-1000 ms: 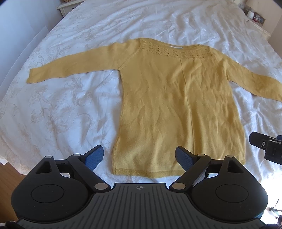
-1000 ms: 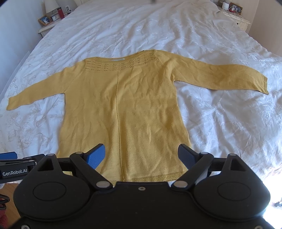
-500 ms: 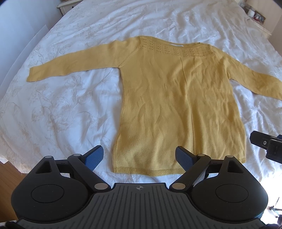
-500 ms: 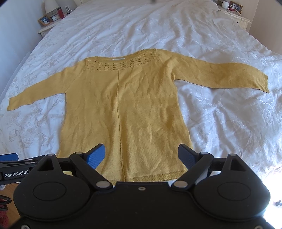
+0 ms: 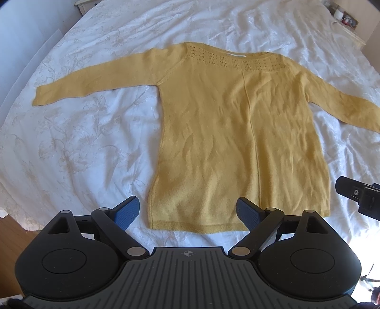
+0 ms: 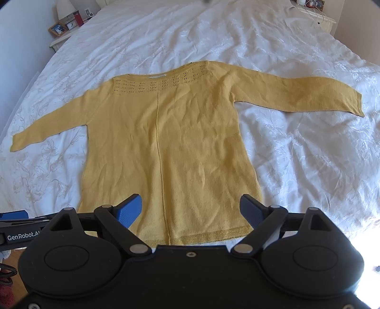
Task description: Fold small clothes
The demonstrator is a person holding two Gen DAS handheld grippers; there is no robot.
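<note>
A mustard-yellow knit sweater [image 5: 239, 133] [image 6: 166, 147] lies flat and face up on a white bed, both long sleeves spread sideways and its hem toward me. My left gripper [image 5: 188, 210] hovers open above the hem's left part, nothing between its blue pads. My right gripper [image 6: 191, 209] hangs open over the hem's right part, equally empty. Part of the right gripper shows at the right edge of the left wrist view, and the left one at the left edge of the right wrist view.
The white floral bedspread [image 5: 78, 147] [image 6: 308, 161] extends well beyond the sweater on all sides. A nightstand with a frame, clock and red bottle [image 6: 68, 25] stands at the far left, another nightstand [image 6: 315, 12] at the far right. Wooden floor [image 5: 9, 228] shows at the near left.
</note>
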